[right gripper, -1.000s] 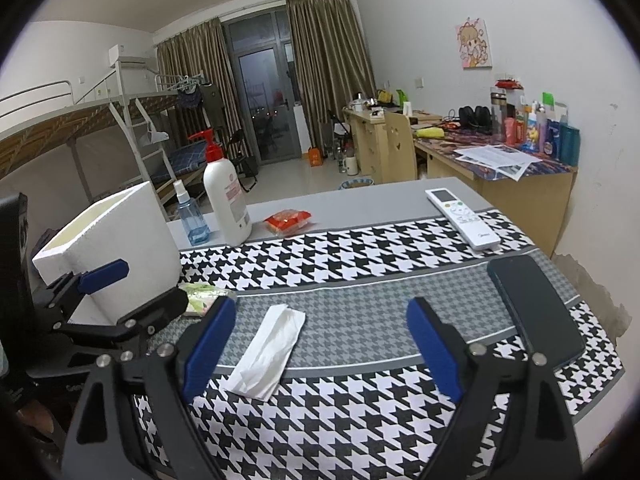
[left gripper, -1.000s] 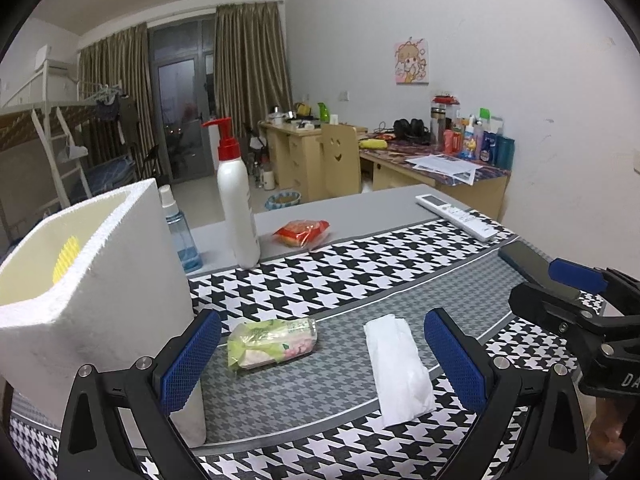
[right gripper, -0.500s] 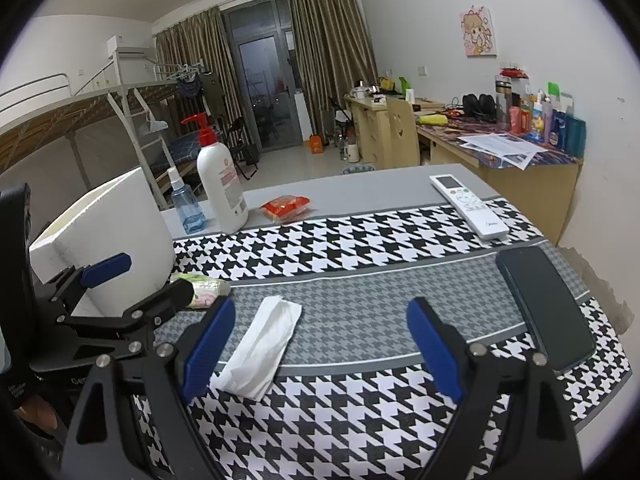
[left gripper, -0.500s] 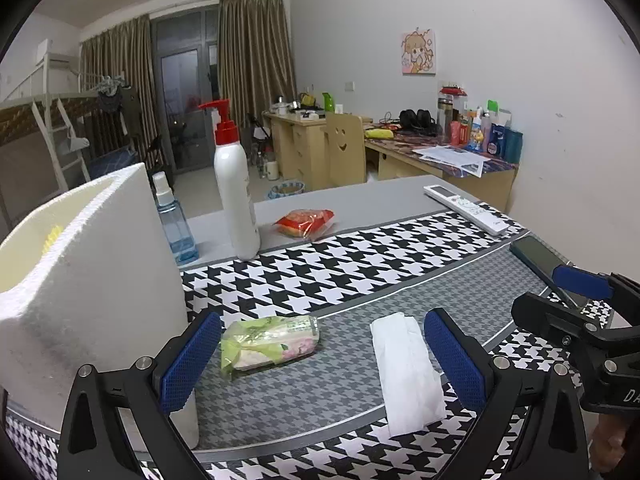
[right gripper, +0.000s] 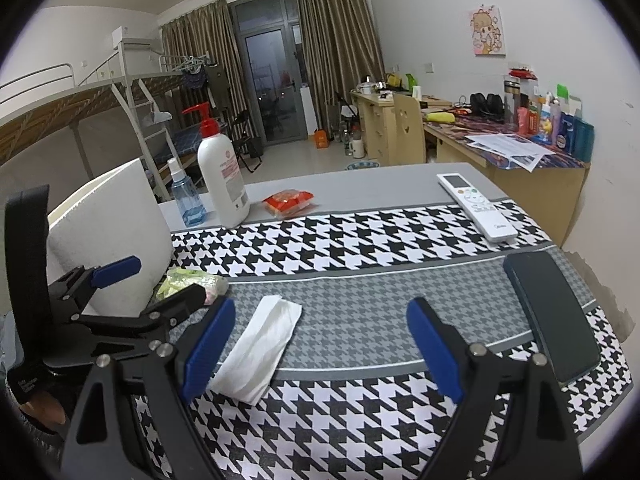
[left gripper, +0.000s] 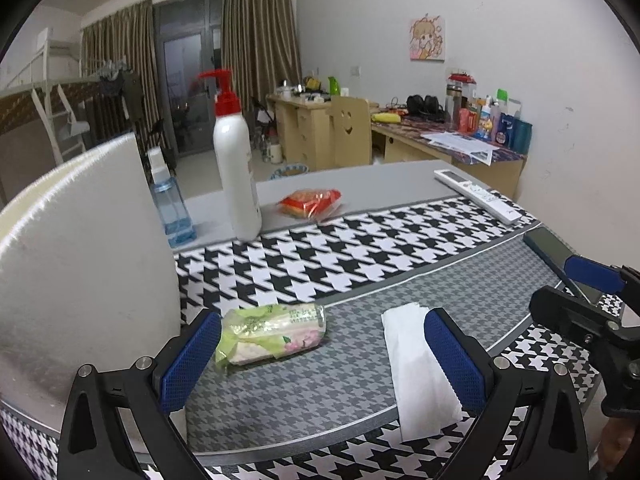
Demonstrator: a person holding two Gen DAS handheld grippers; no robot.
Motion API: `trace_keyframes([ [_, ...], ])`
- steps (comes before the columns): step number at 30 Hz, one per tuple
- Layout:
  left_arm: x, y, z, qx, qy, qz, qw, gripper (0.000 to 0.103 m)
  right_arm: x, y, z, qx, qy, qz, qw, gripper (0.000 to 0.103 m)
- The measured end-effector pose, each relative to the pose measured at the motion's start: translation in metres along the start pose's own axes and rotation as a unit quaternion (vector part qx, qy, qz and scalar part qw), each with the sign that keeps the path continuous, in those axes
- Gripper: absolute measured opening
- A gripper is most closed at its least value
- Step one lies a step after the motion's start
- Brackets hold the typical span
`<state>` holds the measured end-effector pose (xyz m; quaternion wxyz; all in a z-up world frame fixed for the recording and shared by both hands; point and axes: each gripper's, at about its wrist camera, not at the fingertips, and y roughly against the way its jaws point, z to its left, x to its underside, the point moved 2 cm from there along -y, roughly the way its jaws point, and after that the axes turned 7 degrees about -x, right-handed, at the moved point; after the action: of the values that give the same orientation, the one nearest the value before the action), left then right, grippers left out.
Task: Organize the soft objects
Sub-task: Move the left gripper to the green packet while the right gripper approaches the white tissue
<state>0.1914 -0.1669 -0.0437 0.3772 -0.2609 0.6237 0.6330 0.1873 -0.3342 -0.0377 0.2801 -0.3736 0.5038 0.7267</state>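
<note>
A green tissue pack [left gripper: 272,334] lies on the grey band of the houndstooth cloth, just ahead of my open left gripper [left gripper: 320,356] and nearer its left finger. A folded white tissue [left gripper: 418,368] lies under its right finger. In the right wrist view the white tissue [right gripper: 262,346] lies by the left finger of my open, empty right gripper [right gripper: 320,348], and the tissue pack [right gripper: 192,282] is partly hidden behind the left gripper [right gripper: 120,280]. A white foam box [left gripper: 80,256] stands at the left. A red snack packet [left gripper: 312,202] lies further back.
A white pump bottle [left gripper: 236,172] and a blue spray bottle [left gripper: 170,208] stand behind the cloth. A white remote [right gripper: 476,206] and a black phone [right gripper: 552,312] lie at the right, near the table's edge. The right gripper [left gripper: 592,304] shows at the right of the left wrist view.
My left gripper has dropped lower and moved forward, so the tissue pack now lies closer between its fingers. The right gripper has shifted only slightly. Both stay open.
</note>
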Motion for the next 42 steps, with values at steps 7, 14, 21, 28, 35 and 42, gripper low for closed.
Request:
trace_keyframes([
  [7, 0.001, -0.011, -0.001, -0.010, -0.003, 0.019, 0.9998, 0.102, 0.003, -0.010, -0.001, -0.005, -0.003, 0.013, 1.000, 0.090],
  [14, 0.001, -0.023, 0.000, -0.020, 0.000, 0.047, 0.9987, 0.102, 0.003, -0.016, -0.002, -0.005, -0.001, 0.026, 1.000, 0.090],
  [21, 0.000, -0.035, 0.001, -0.039, 0.000, 0.064, 0.9971, 0.102, 0.006, -0.025, -0.002, -0.015, 0.000, 0.045, 0.999, 0.090],
  [28, 0.000, -0.045, 0.005, -0.038, 0.011, 0.072, 0.9966, 0.100, 0.006, -0.034, -0.001, -0.030, 0.000, 0.055, 0.998, 0.090],
  [35, 0.002, -0.056, 0.012, -0.035, 0.035, 0.091, 0.9946, 0.092, 0.009, -0.046, 0.003, -0.042, 0.007, 0.078, 0.996, 0.090],
  [42, 0.005, -0.059, 0.018, -0.041, 0.043, 0.094, 0.9938, 0.085, 0.014, -0.055, 0.010, -0.054, 0.017, 0.101, 0.993, 0.090],
])
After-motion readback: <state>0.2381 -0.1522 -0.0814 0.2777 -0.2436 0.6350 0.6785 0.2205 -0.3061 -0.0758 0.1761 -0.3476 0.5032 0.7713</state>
